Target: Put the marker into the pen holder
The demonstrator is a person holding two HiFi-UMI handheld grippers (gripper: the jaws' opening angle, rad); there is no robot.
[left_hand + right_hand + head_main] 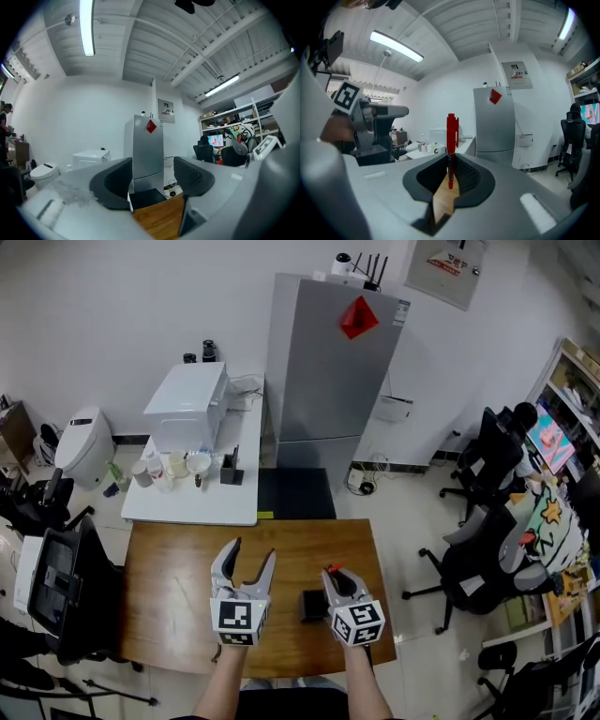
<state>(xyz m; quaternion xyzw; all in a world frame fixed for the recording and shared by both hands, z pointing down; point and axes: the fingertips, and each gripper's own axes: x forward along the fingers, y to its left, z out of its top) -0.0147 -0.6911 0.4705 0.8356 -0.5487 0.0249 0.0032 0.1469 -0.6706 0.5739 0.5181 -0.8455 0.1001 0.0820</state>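
A red marker (pixel 451 140) stands upright between the jaws of my right gripper (pixel 451 176), which is shut on it. In the head view the right gripper (pixel 338 578) hovers over the wooden table (pixel 178 587) with the marker's red tip (pixel 336 569) showing at its top. The black pen holder (pixel 314 606) sits on the table just left of that gripper. My left gripper (pixel 249 561) is held up over the table's middle, open with nothing between its fingers; in its own view the left gripper (pixel 153 180) frames only the room.
A white side table (pixel 197 498) with a white appliance (pixel 187 407), cups and a black holder stands beyond the wooden table. A grey fridge (pixel 328 371) is behind it. Office chairs (pixel 473 568) are at the right, dark equipment (pixel 47 577) at the left.
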